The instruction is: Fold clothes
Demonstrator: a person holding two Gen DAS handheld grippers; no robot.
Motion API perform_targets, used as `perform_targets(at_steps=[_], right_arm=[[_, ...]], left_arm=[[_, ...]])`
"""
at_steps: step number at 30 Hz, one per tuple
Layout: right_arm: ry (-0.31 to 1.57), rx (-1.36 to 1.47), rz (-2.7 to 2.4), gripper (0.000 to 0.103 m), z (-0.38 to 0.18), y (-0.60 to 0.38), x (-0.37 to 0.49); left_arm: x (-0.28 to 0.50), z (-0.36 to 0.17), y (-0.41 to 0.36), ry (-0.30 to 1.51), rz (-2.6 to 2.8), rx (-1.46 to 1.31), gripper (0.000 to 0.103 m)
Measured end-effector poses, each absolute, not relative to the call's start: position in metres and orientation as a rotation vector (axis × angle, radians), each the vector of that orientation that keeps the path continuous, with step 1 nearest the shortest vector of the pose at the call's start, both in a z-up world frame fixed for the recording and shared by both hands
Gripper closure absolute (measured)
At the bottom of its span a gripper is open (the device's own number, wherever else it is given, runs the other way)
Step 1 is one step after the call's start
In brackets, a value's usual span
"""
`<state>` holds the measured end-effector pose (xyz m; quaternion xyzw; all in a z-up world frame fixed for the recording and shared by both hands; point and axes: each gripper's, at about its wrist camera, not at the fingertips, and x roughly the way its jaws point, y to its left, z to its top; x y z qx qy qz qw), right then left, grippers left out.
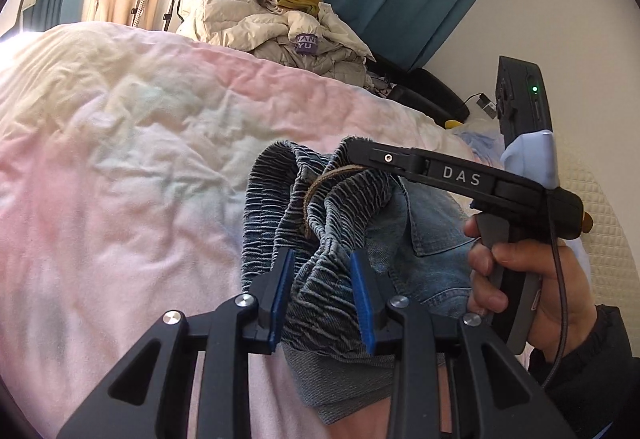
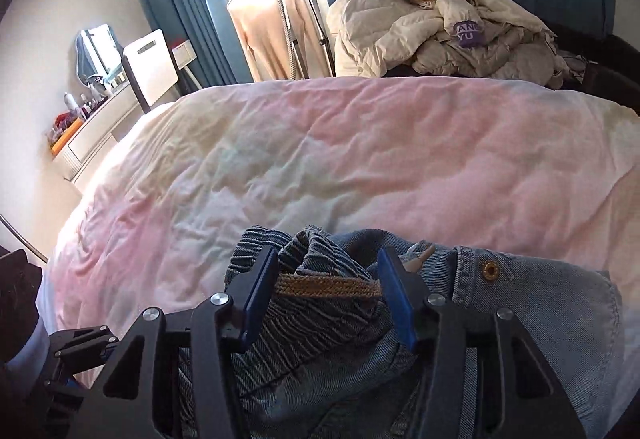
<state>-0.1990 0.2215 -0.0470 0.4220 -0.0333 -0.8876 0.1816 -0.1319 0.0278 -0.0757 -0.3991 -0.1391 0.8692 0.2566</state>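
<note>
Light blue jeans (image 1: 432, 239) (image 2: 540, 319) with a gathered elastic waistband and a brown drawstring (image 2: 328, 285) lie bunched at the near edge of the bed. My left gripper (image 1: 322, 291) is shut on a thick bunch of the waistband, which is squeezed between its blue pads (image 1: 282, 295). My right gripper (image 2: 326, 295) straddles another part of the waistband. Its jaws stand wide, with the fabric and drawstring filling the gap loosely. In the left wrist view the right gripper (image 1: 352, 145) reaches in from the right, held by a person's hand (image 1: 520, 279).
A wrinkled pink and cream bed cover (image 1: 120, 159) (image 2: 400, 159) spreads beyond the jeans. A heap of cream jackets (image 1: 280, 23) (image 2: 440, 35) sits at the far side. A stand with a beige garment (image 2: 272, 31), a white chair (image 2: 150, 67) and a dressing table (image 2: 92, 135) are at left.
</note>
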Motion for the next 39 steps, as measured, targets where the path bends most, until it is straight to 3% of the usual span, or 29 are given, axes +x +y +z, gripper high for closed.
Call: perform_targets(at_steps=[6, 14, 17, 19, 22, 29, 35, 39], right_arm=[[-0.167, 1.134, -2.441, 0.049, -0.041, 0.225, -0.183], [-0.036, 1.199, -2.527, 0.05, -0.052, 0.209, -0.188], [-0.013, 1.21, -2.547, 0.061, -0.058, 0.204, -0.193], [-0.001, 1.211, -2.553, 0.078, -0.062, 0.203, -0.195], [0.027, 1.181, -2.56, 0.086, -0.059, 0.198, -0.193], [0.06, 1.055, -2.522, 0.087, -0.034, 0.177, -0.195], [-0.014, 1.127, -2.455, 0.087, -0.077, 0.177, -0.212], [-0.043, 1.133, -2.448, 0.083, -0.088, 0.178, -0.214]], left_arm=[[-0.125, -0.073, 0.035, -0.316, 2.339, -1.098, 0.073], [-0.117, -0.069, 0.041, -0.288, 2.332, -1.095, 0.073], [-0.117, -0.071, 0.043, -0.265, 2.361, -1.094, 0.073], [-0.119, -0.075, 0.042, -0.274, 2.375, -1.107, 0.073], [-0.119, -0.074, 0.04, -0.285, 2.407, -1.092, 0.074], [-0.111, -0.065, 0.035, -0.33, 2.42, -1.053, 0.076], [-0.122, -0.083, 0.037, -0.294, 2.45, -1.171, 0.076], [-0.132, -0.092, 0.027, -0.412, 2.403, -1.238, 0.074]])
